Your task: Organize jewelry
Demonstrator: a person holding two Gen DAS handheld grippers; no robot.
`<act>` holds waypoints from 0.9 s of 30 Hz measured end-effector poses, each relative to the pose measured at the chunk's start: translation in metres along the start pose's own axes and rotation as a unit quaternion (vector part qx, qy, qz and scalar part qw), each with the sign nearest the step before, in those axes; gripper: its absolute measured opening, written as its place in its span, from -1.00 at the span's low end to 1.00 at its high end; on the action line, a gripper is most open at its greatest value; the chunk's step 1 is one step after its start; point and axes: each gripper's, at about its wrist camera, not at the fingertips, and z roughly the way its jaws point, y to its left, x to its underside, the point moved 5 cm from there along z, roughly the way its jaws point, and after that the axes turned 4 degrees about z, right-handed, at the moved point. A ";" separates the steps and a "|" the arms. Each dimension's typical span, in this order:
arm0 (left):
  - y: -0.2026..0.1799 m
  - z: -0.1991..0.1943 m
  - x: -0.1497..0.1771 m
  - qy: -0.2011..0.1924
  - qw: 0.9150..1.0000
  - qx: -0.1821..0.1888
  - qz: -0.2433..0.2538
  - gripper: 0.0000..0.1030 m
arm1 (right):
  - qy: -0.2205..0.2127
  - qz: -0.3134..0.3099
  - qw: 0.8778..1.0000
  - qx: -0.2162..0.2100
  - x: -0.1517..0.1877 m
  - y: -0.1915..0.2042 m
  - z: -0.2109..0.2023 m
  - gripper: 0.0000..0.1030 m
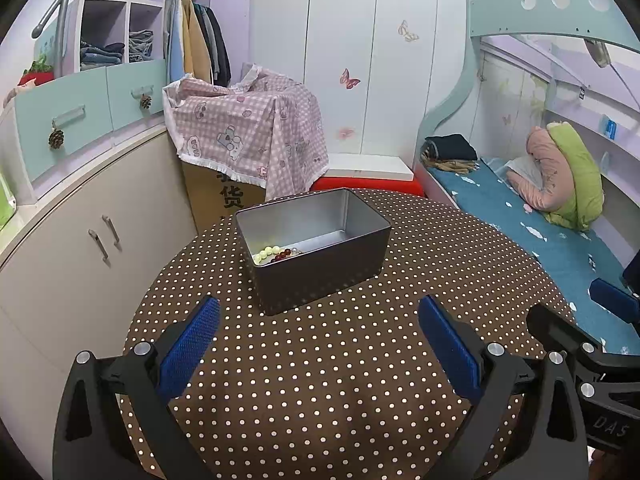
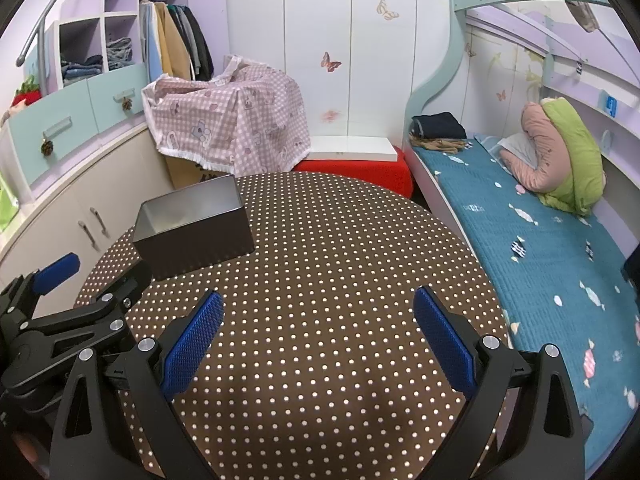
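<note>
On the dotted bench (image 1: 320,380), at twelve o'clock from your left tool (image 1: 318,322), the tin box (image 1: 320,276) holds the bead bracelets (image 1: 276,254). Both tools, the right tool (image 2: 318,312) too, gape wide and carry nothing. No loose jewelry shows; judging so, sorting looks finished—withdraw next.

Right tool (image 2: 318,312) spread wide, empty, over dotted bench (image 2: 340,240). Dark tin (image 2: 196,228) far left; left tool (image 2: 96,276) beside it.
</note>
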 end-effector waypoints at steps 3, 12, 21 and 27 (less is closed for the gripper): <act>0.001 0.000 0.001 -0.006 1.000 -0.005 0.003 0.86 | 0.001 -0.001 1.000 0.001 0.001 0.000 0.000 0.80; 0.001 -0.003 0.003 -0.011 1.000 -0.006 0.004 0.84 | 0.001 -0.003 1.000 0.002 0.004 -0.002 0.000 0.80; 0.001 -0.004 0.001 -0.012 1.000 -0.006 0.006 0.84 | 0.002 -0.003 1.000 0.001 0.003 -0.002 0.000 0.80; -0.001 -0.004 0.001 -0.013 1.000 -0.008 0.008 0.84 | 0.002 -0.004 1.000 0.001 0.003 -0.002 -0.001 0.80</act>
